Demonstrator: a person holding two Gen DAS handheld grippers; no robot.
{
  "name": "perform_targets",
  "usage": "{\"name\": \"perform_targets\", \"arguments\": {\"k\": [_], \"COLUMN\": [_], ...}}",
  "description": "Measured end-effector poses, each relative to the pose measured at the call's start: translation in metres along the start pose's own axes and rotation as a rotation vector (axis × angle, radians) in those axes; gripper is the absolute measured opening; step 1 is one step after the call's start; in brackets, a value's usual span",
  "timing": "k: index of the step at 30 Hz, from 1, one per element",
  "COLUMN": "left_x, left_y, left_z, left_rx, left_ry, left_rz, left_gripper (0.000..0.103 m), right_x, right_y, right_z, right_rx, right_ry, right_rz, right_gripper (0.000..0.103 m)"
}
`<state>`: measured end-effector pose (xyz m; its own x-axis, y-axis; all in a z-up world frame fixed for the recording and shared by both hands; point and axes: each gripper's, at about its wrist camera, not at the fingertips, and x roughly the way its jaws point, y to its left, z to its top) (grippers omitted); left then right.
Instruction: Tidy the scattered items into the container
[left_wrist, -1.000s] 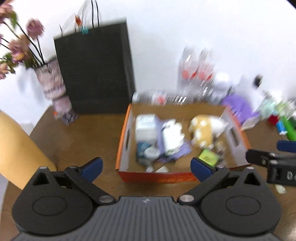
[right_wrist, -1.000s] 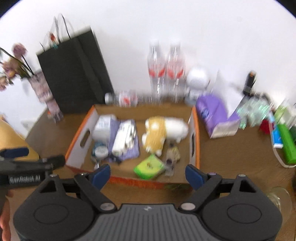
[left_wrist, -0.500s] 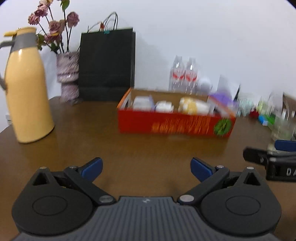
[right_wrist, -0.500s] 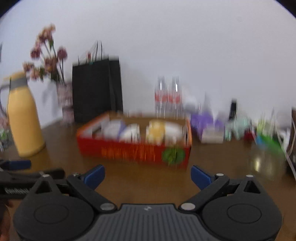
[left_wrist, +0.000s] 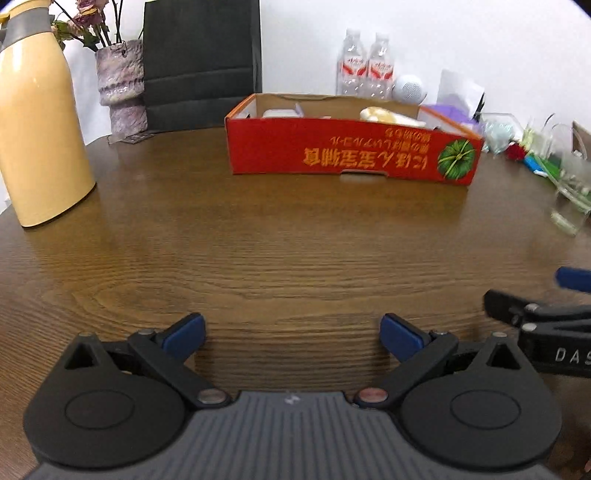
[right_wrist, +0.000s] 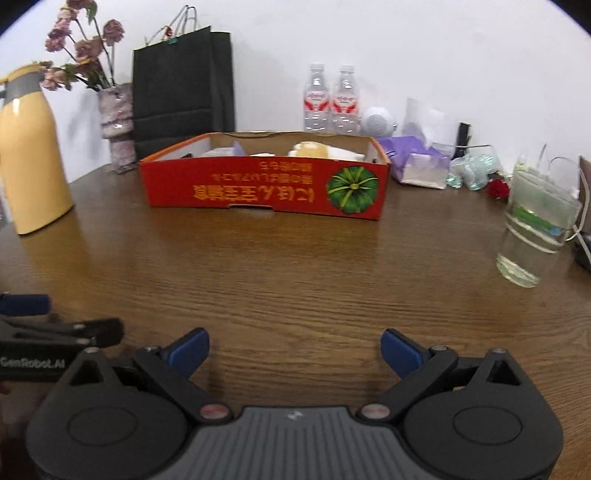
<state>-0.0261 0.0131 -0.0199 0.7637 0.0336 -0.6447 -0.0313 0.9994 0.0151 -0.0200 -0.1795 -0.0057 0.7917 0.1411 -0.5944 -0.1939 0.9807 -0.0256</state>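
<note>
A red cardboard box (left_wrist: 351, 155) (right_wrist: 266, 188) with a pumpkin picture stands at the far middle of the wooden table, with white and yellow items showing over its rim. My left gripper (left_wrist: 291, 334) hovers low over bare wood well in front of the box, open with nothing between its blue pads. My right gripper (right_wrist: 294, 350) sits beside it to the right, also low over bare wood, open and empty. Each gripper shows at the edge of the other's view.
A yellow thermos jug (left_wrist: 37, 122) (right_wrist: 29, 155) stands at the left, a flower vase (right_wrist: 116, 125) and black paper bag (right_wrist: 183, 88) behind it. Two water bottles (right_wrist: 332, 99), a purple tissue pack (right_wrist: 413, 164) and small clutter line the back right. A glass tumbler (right_wrist: 535, 221) stands right.
Both grippers have dropped from above the box to just over the table and drawn back, so the box's red front wall now faces the cameras. Both stay open.
</note>
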Motion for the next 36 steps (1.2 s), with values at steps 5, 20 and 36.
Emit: {"name": "perform_targets", "arguments": {"k": [5,20,36], "left_x": [0.003,0.008,0.007], "left_y": [0.000,-0.001,-0.001], "left_z": [0.003,0.007,0.008], "left_rx": [-0.006,-0.013,-0.014], "left_ry": [-0.001,0.000,0.000], "left_rz": [0.002,0.000,0.001], "left_gripper": [0.103,0.103,0.103], "right_x": [0.011,0.017,0.017], "right_y": [-0.002,-0.001,-0.001], "right_z": [0.001,0.004,0.003], "right_rx": [0.006,0.034,0.037], "right_ry": [0.041,0.062,0.062], "right_rz": [-0.041,0.022,0.020], "right_gripper": [0.103,0.103,0.103]}}
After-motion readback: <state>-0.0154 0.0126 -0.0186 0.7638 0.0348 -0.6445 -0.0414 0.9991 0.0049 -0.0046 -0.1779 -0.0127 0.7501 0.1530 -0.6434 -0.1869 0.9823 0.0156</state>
